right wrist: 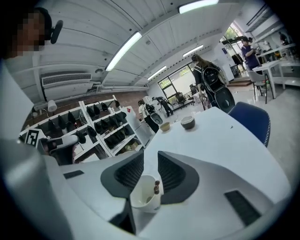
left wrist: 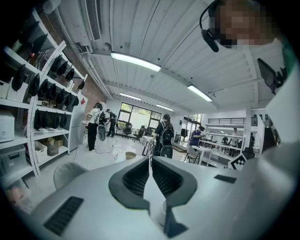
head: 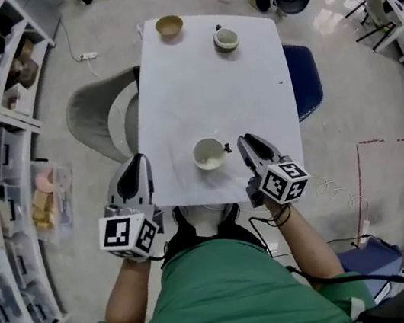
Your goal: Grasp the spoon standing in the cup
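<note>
Our right gripper (right wrist: 150, 157) holds its jaws partly apart, gripping nothing. The cup (right wrist: 143, 199) sits just before them on the table (head: 173, 84), and the spoon (right wrist: 156, 186) stands at the cup's right rim. Left of the cup, our left gripper (left wrist: 150, 161) has its jaws together and is empty.

The cup (head: 208, 153) looks like glossy white ceramic. The spoon (right wrist: 156, 186) in it ends in a dark, wood-like knob. Under the cup, the table (head: 203, 79) top is smooth, matt white. On either side of the cup, the left gripper (head: 138, 161) and right gripper (head: 246, 142) have smooth, matt grey plastic shells. The right one's pads (right wrist: 130, 171) are dark and ribbed. Far beyond the cup, a bowl (head: 169, 25) looks tan and matt. Nearer than the cup, the person's shirt (head: 217, 293) is green cloth.
</note>
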